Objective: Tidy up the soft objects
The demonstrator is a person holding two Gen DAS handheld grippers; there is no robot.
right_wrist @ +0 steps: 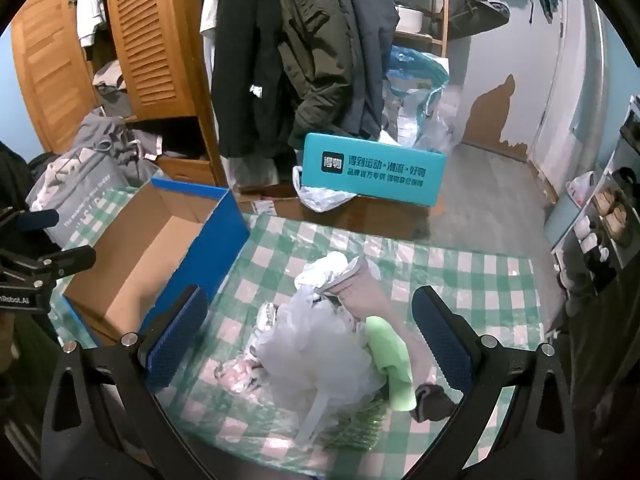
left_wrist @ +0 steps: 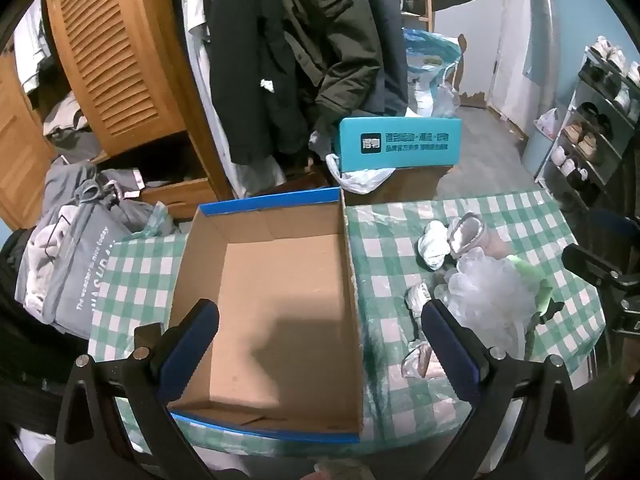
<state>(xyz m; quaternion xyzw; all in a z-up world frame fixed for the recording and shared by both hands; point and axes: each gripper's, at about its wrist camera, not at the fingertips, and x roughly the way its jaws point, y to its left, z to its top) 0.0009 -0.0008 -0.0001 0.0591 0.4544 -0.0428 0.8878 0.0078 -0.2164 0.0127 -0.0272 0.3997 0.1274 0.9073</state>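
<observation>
Left gripper (left_wrist: 320,320): jaws wide, over the open cardboard box (left_wrist: 280,300).
Right gripper (right_wrist: 308,312): jaws wide around the soft pile (right_wrist: 320,340) on the checked counter (right_wrist: 480,280).
Nearby: teal box (right_wrist: 372,168), hanging coats (right_wrist: 280,60) behind.
Blocking: blue box wall (right_wrist: 200,260) beside the pile.

Your box (left_wrist: 276,304) stands open at the top with a bare floor; entry from above is unobstructed. Its blue right wall (right_wrist: 200,256) stands between the box and the pile (right_wrist: 336,336). Checked cloth (right_wrist: 480,280) beyond and right of the pile lies free for approach.
</observation>
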